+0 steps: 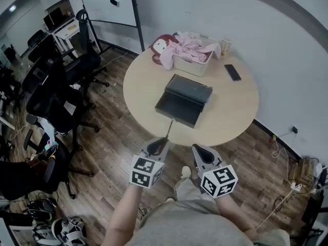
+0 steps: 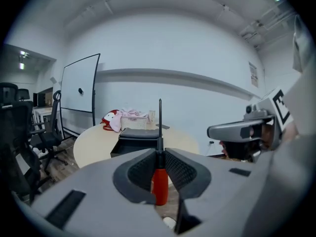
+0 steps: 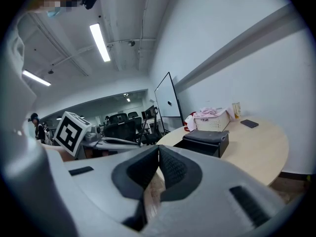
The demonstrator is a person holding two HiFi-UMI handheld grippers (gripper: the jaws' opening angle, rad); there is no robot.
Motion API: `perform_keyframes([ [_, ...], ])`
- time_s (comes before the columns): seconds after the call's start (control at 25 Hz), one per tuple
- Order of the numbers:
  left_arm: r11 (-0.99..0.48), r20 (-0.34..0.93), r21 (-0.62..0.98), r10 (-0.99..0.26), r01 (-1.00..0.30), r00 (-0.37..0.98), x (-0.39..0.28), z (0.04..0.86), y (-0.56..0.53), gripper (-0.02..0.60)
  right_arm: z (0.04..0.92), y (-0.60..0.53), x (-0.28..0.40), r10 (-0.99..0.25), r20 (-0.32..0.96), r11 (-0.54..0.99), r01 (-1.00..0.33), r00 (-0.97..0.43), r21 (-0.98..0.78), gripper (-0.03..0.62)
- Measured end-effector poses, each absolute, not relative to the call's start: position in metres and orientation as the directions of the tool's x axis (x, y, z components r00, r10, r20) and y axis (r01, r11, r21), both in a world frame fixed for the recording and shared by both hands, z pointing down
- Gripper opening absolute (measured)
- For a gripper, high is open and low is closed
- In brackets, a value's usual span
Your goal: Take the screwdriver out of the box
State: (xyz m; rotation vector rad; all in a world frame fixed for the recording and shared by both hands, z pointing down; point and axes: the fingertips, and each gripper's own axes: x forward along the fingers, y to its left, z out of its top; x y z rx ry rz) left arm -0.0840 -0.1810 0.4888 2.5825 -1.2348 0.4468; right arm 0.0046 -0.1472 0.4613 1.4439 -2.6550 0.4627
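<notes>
Hidden: your left gripper covers the butt of the screwdriver handle.
Screwdriver: red handle, slim dark shaft, clamped between your left jaws, outside the open black box, shaft over the table's near edge.
Your right gripper: jaws closed, empty.

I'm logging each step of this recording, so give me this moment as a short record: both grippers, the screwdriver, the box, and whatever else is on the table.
left gripper: shut on the screwdriver
screwdriver: red handle behind the pads, shaft pointing toward the box, held in the air near the table's near edge
right gripper: jaws together, nothing between them
box: dark, open, on the round table
far side of table: basket of pink cloth, plush toy, phone, cup
</notes>
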Motion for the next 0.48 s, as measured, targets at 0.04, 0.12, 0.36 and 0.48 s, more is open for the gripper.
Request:
perform_keyframes([
  [0.04, -0.602, 0.357, 0.095, -0.723, -0.793, 0.592, -0.087, 0.485, -0.174, 0.052, 0.461, -0.142, 0.003, -0.806, 0.216, 0.509, -0.832, -0.550, -0.220, 0.000],
  [0.12, -0.580, 0.326, 0.118, -0.744, -0.806, 0.583, -0.091, 0.478, -0.162, 0.052, 0.461, -0.132, 0.001, -0.807, 0.219, 0.509, -0.833, -0.549, -0.215, 0.000],
  [0.36, -0.525, 0.275, 0.161, -0.789, -0.836, 0.549, -0.105, 0.469, -0.129, 0.052, 0.459, -0.109, -0.002, -0.811, 0.217, 0.507, -0.838, -0.544, -0.203, 0.000],
  [0.48, -0.508, 0.255, 0.168, -0.805, -0.845, 0.535, -0.109, 0.467, -0.114, 0.052, 0.459, -0.099, -0.001, -0.810, 0.218, 0.511, -0.837, -0.545, -0.195, 0.000],
])
